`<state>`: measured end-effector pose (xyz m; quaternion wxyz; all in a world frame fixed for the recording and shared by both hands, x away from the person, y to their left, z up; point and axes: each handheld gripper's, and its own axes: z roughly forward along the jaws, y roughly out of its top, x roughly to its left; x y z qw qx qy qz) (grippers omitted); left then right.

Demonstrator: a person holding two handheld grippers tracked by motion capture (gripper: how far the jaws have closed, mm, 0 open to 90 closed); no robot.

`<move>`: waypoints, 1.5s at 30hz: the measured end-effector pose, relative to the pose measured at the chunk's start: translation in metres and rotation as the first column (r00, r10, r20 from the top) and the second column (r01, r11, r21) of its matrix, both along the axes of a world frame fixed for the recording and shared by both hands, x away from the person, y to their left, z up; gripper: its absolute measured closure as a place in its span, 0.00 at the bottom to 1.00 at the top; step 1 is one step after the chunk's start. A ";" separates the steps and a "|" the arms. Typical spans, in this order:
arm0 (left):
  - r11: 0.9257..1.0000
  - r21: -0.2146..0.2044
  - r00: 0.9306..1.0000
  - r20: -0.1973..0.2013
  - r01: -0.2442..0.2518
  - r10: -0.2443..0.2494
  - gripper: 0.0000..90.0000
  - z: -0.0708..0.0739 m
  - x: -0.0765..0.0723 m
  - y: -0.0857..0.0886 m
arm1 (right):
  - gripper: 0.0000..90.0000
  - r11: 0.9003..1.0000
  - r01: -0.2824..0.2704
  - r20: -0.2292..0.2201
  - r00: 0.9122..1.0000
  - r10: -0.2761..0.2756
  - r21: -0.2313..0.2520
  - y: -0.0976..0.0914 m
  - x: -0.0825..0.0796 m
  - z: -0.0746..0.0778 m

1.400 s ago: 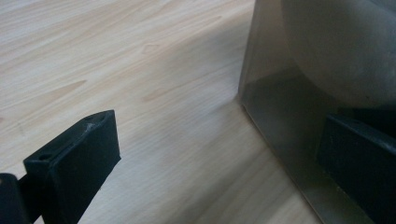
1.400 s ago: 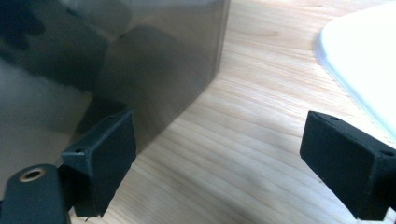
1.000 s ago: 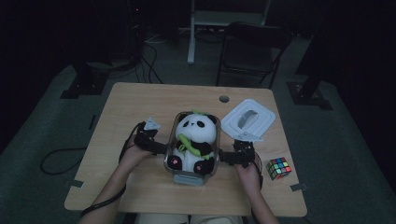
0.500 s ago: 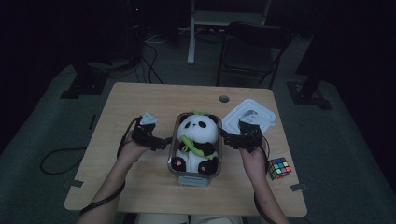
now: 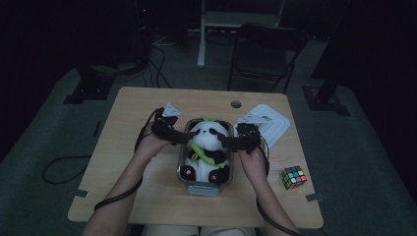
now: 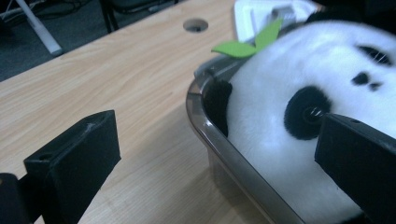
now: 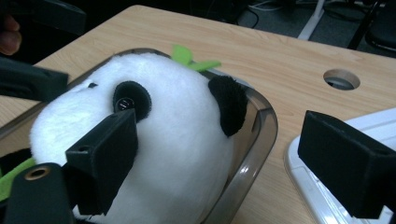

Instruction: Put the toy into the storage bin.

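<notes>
A black-and-white panda plush (image 5: 206, 147) with a green leaf sits in a clear plastic container (image 5: 202, 187) at the middle of the table. My left gripper (image 5: 181, 138) is at the panda's head from the left, my right gripper (image 5: 228, 142) from the right. In the left gripper view the left gripper (image 6: 215, 163) is open, with the container rim (image 6: 205, 126) and the panda's head (image 6: 280, 107) between its jaws. The right gripper (image 7: 226, 163) is open too, one jaw against the panda's face (image 7: 163, 121), the other outside the container rim (image 7: 261, 135).
A white lid (image 5: 269, 124) lies just right of the container, close to the right gripper's outer jaw (image 7: 308, 186). A Rubik's cube (image 5: 293, 177) sits near the table's right front. A cable hole (image 5: 236, 104) is at the back edge. A chair stands beyond the table.
Both grippers moved away from the person along the container's sides, from its middle to the panda's head. The panda and container stayed put.
</notes>
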<state>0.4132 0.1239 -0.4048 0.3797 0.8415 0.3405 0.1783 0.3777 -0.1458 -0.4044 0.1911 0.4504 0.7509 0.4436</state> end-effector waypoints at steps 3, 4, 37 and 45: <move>0.999 0.040 1.000 -0.017 -0.005 0.005 0.01 -0.007 0.003 -0.007 | 0.13 0.997 0.018 -0.011 1.000 -0.019 -0.071 0.004 0.002 -0.006; 0.999 0.054 1.000 -0.021 -0.006 0.007 0.01 -0.009 0.004 -0.009 | 0.13 0.995 0.024 -0.018 1.000 -0.025 -0.094 0.005 0.003 -0.009; 0.996 -0.089 1.000 0.018 0.001 0.001 0.01 -0.010 -0.053 0.053 | 0.15 0.999 0.038 0.051 0.998 -0.039 0.025 -0.106 -0.083 -0.008; 0.995 -0.094 1.000 -0.002 -0.021 0.021 0.01 -0.024 -0.054 0.062 | 0.15 0.995 0.099 -0.001 0.995 -0.099 0.008 -0.153 -0.105 -0.029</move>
